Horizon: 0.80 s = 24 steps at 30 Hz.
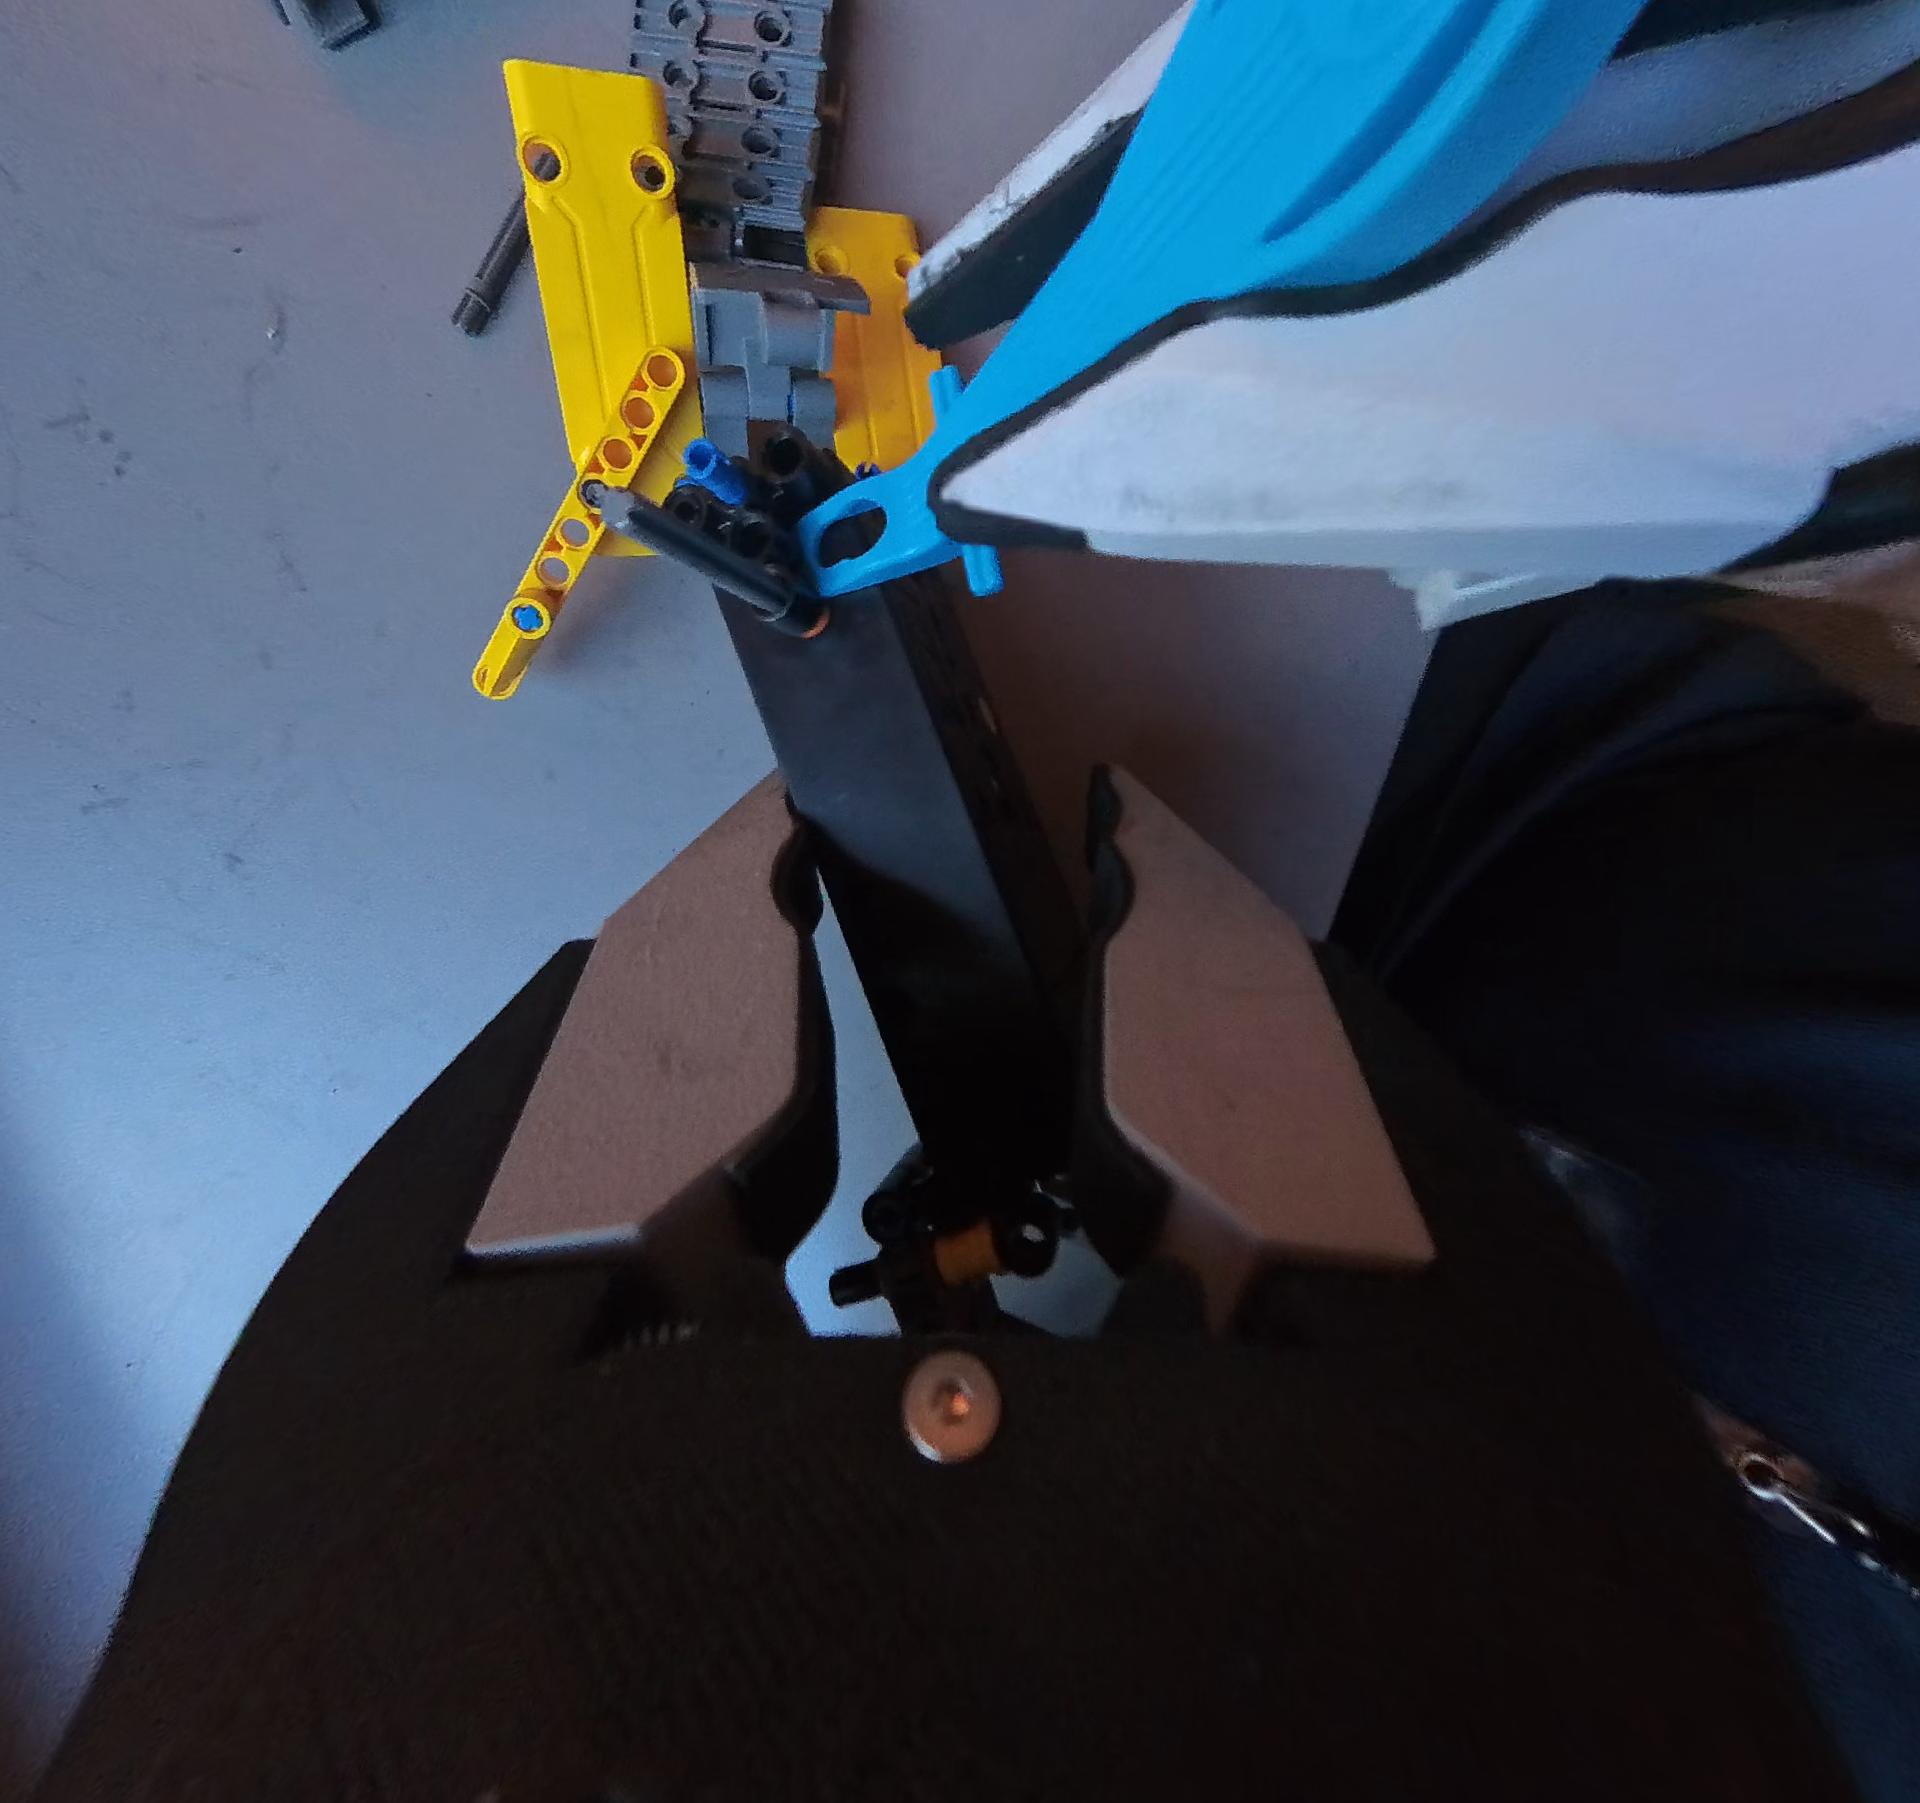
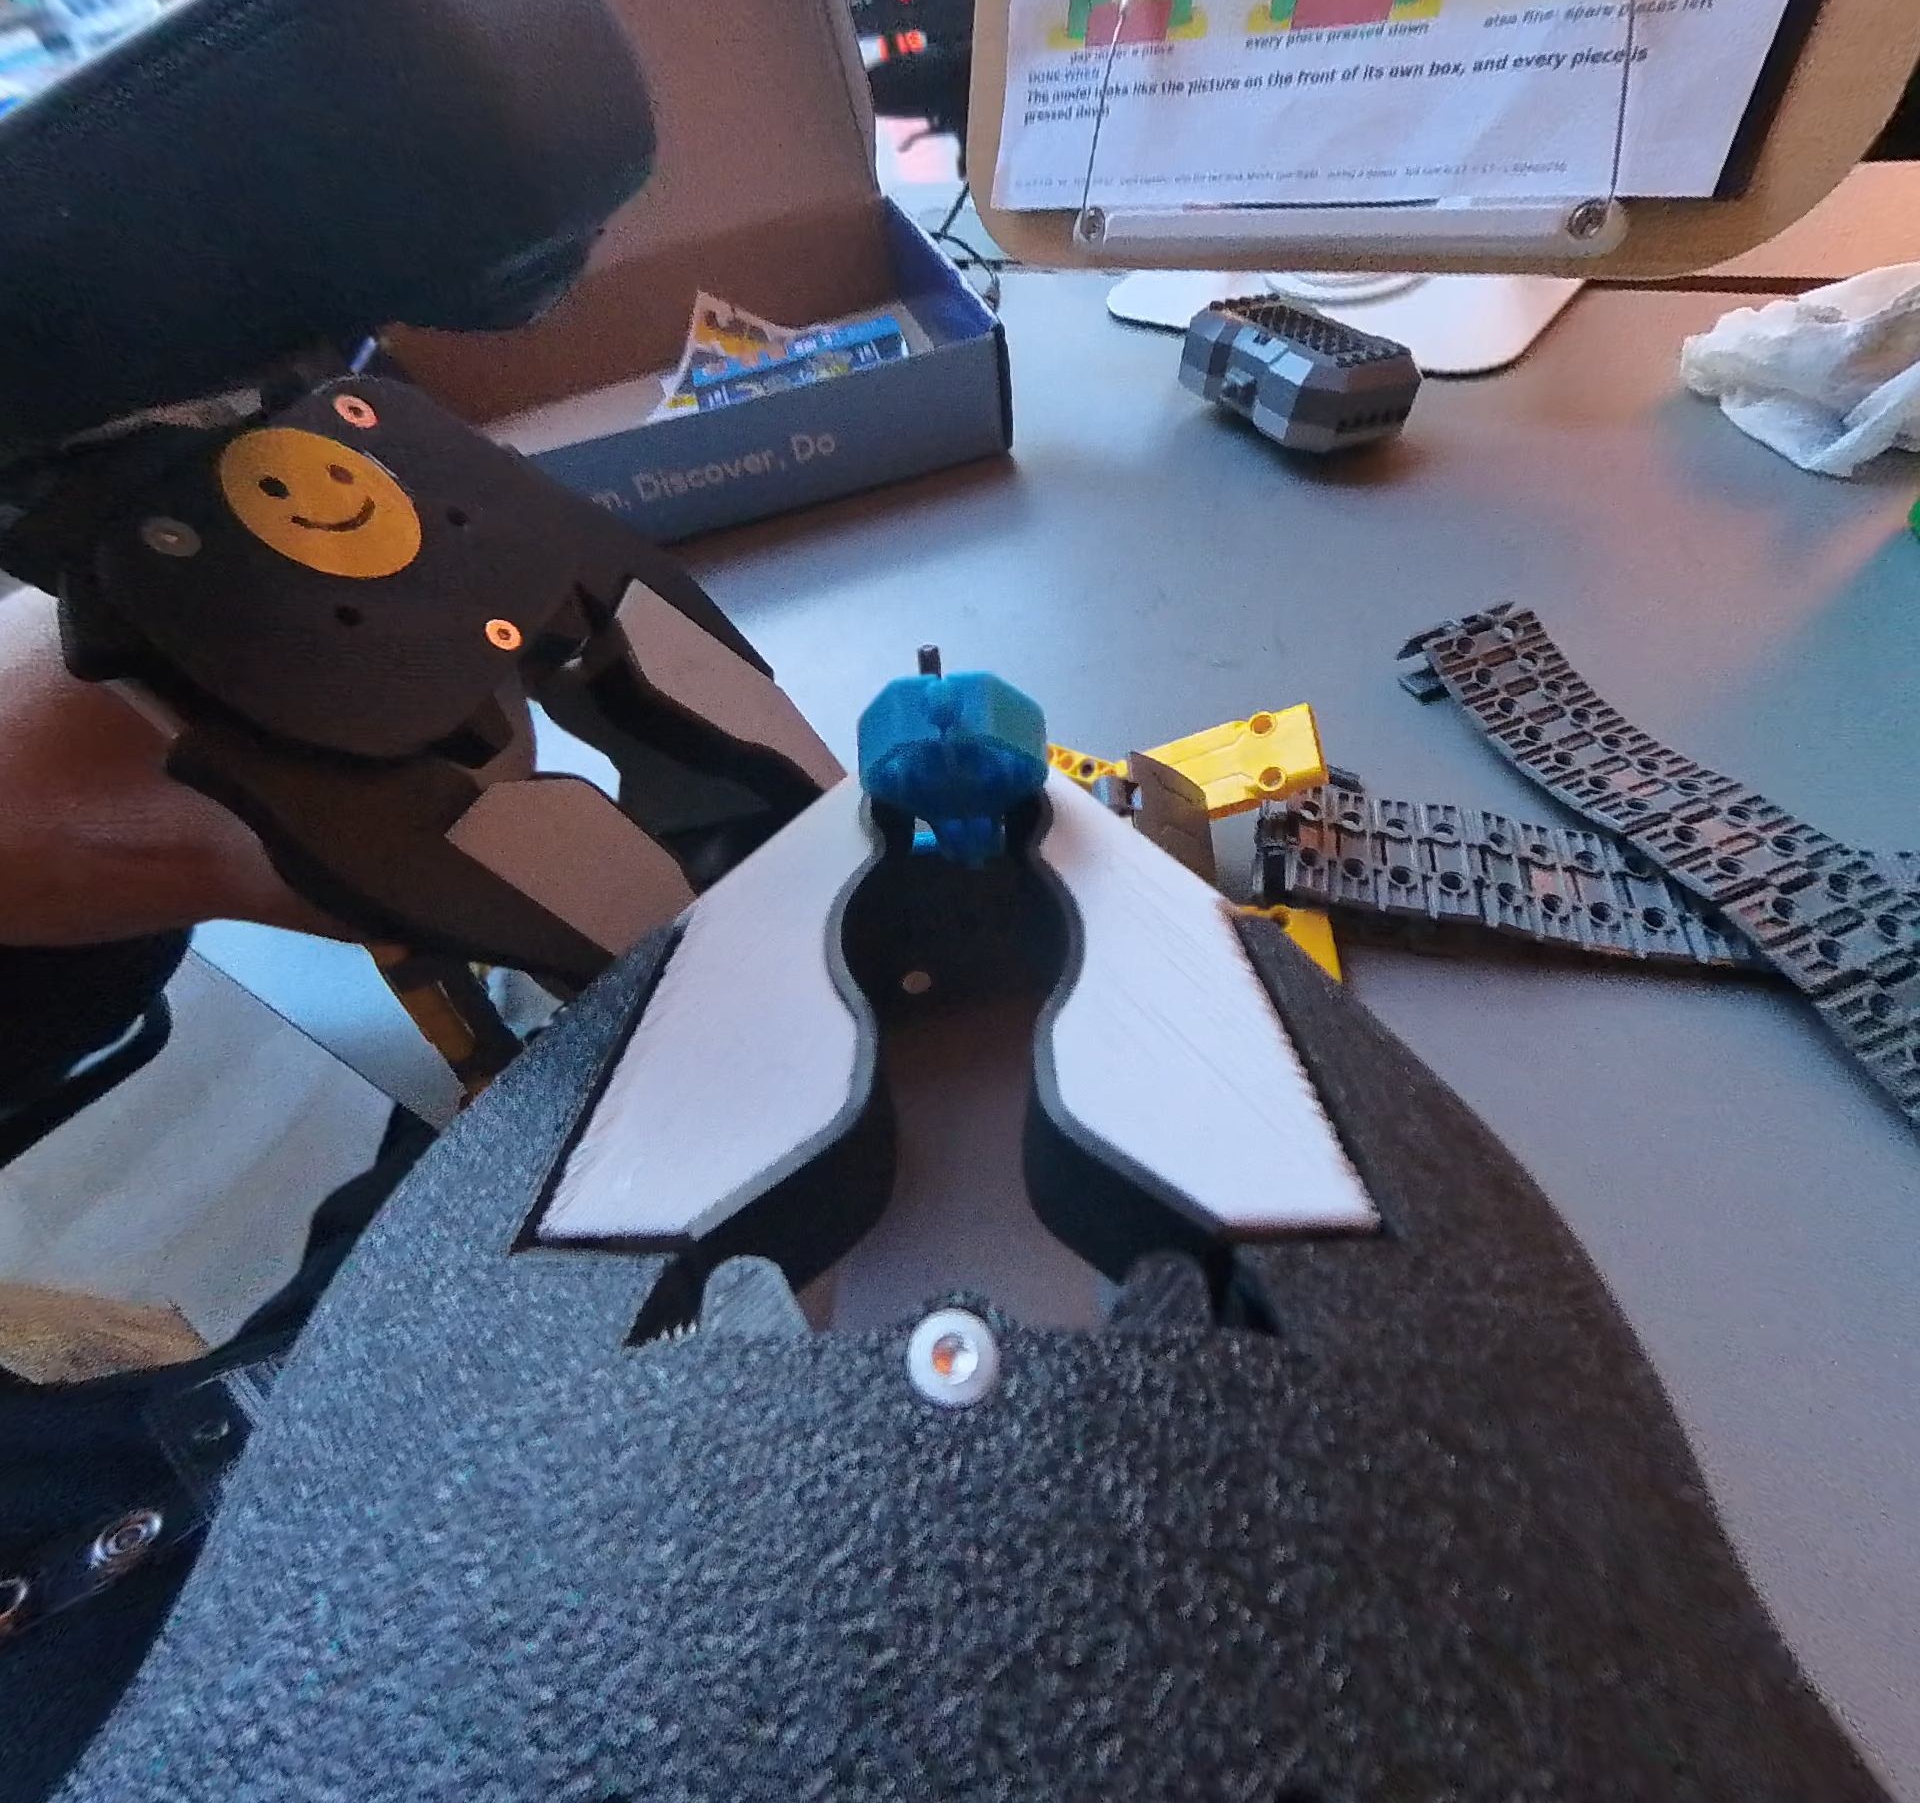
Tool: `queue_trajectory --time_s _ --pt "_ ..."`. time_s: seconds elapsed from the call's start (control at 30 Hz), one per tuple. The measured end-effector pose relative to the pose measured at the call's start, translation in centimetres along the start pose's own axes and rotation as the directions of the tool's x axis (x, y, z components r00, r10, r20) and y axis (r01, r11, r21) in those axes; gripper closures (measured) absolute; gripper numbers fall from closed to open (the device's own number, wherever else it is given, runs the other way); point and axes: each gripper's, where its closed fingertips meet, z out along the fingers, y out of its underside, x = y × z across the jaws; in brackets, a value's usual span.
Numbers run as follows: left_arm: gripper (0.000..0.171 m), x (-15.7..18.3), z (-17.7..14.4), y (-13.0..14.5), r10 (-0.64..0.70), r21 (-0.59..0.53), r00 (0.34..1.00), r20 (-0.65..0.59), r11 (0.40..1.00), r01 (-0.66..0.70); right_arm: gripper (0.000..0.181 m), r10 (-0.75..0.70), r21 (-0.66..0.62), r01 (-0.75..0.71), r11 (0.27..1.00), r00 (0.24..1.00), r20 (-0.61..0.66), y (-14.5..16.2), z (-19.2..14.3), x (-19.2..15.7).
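Observation:
My left gripper (image 1: pixel 945 808) is shut on a long black beam assembly (image 1: pixel 883 766), which stands up between its tan pads (image 1: pixel 665 1057). The beam's far end carries black pins and a blue pin (image 1: pixel 707 460). My right gripper (image 2: pixel 951 808), with white pads (image 2: pixel 727 1057), is shut on a blue lever tool (image 2: pixel 951 745). In the left wrist view that blue tool (image 1: pixel 1247 143) reaches in from the upper right, and its ring tip touches the beam's far end. The right gripper (image 1: pixel 940 403) sits just right of it. The left gripper (image 2: pixel 717 834) shows at the left of the right wrist view.
Yellow panels (image 1: pixel 592 226), a yellow holed beam (image 1: pixel 582 527) and grey track strips (image 2: pixel 1507 880) lie on the grey table (image 1: pixel 208 714) behind the beam. A loose black pin (image 1: pixel 499 267), a grey block (image 2: pixel 1299 382), an open box (image 2: pixel 810 444), crumpled tissue (image 2: pixel 1818 371) and a sheet on a stand (image 2: pixel 1351 39) are around. One gripper's finger ends stand about 7 cm off the other's.

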Motion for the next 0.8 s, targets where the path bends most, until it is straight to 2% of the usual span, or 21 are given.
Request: queue_trajectory --time_s 0.23,0.37,0.43,0.63,0.8 --pt "0.123 0.1 0.0 -0.1 -0.003 0.000 1.000 -0.001 1.000 0.003 0.167 0.021 0.092 -0.026 0.995 0.998 0.059 0.9 -0.8 0.3" --pt "0.124 -0.4 0.0 -0.1 -0.033 0.015 0.999 -0.031 0.999 0.033 0.170 0.116 0.060 -0.124 0.990 0.985 0.128 4.0 -0.3 0.0" --pt "0.125 0.0 0.0 -0.2 -0.015 0.015 0.999 -0.045 1.000 0.016 0.170 0.117 0.107 -0.135 0.985 0.980 0.164 3.1 -0.9 -0.1" --pt "0.124 0.3 0.0 -0.1 0.066 0.010 0.996 -0.056 0.998 -0.065 0.169 -0.029 0.094 0.013 0.996 0.984 0.175 0.5 -2.3 0.1" --pt "0.122 0.0 -0.9 0.2 0.201 0.016 0.979 0.028 0.979 -0.202 0.169 -0.176 0.070 0.166 0.984 0.969 0.176 1.4 -2.8 -0.5"
